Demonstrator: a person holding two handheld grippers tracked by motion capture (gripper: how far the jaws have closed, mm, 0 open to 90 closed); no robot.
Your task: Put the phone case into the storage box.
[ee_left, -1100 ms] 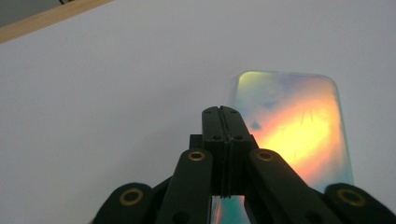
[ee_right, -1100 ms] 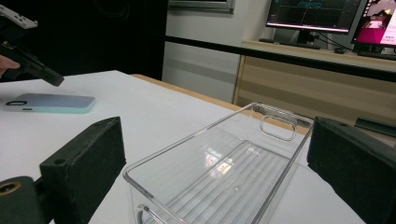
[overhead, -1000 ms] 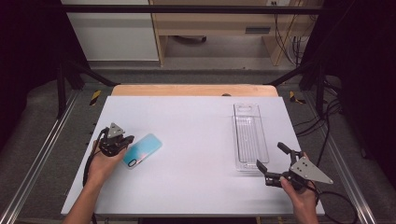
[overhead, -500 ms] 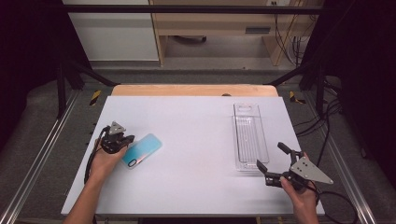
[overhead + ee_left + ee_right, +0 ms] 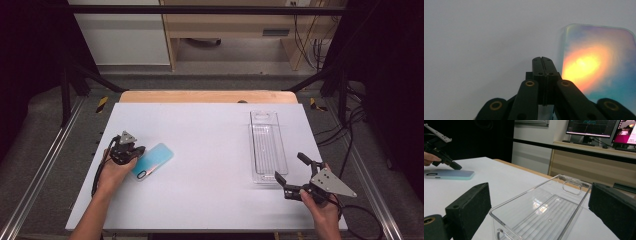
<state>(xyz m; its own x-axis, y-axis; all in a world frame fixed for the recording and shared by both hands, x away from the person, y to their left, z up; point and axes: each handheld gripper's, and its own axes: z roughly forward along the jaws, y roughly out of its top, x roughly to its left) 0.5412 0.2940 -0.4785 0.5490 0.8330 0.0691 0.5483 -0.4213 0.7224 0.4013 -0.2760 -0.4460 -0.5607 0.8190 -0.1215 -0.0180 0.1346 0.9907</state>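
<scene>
A light-blue phone case (image 5: 152, 160) lies flat on the white table (image 5: 210, 135) at the left. My left gripper (image 5: 139, 150) is shut with nothing between its jaws, its tip down at the case's left edge. In the left gripper view the closed jaws (image 5: 542, 59) sit just left of the iridescent case (image 5: 596, 60). A clear plastic tray (image 5: 268, 147) stands empty at the right. My right gripper (image 5: 290, 167) is open near the tray's front corner, clear of it. In the right gripper view the tray (image 5: 541, 205) lies ahead between the wide jaws.
The table's wooden back edge (image 5: 205, 96) runs behind the tray. Metal rails (image 5: 45, 165) flank the table on both sides. In the right gripper view, monitors (image 5: 594, 127) and a wooden bench stand behind, and the left gripper (image 5: 456, 166) rests by the case (image 5: 449, 174).
</scene>
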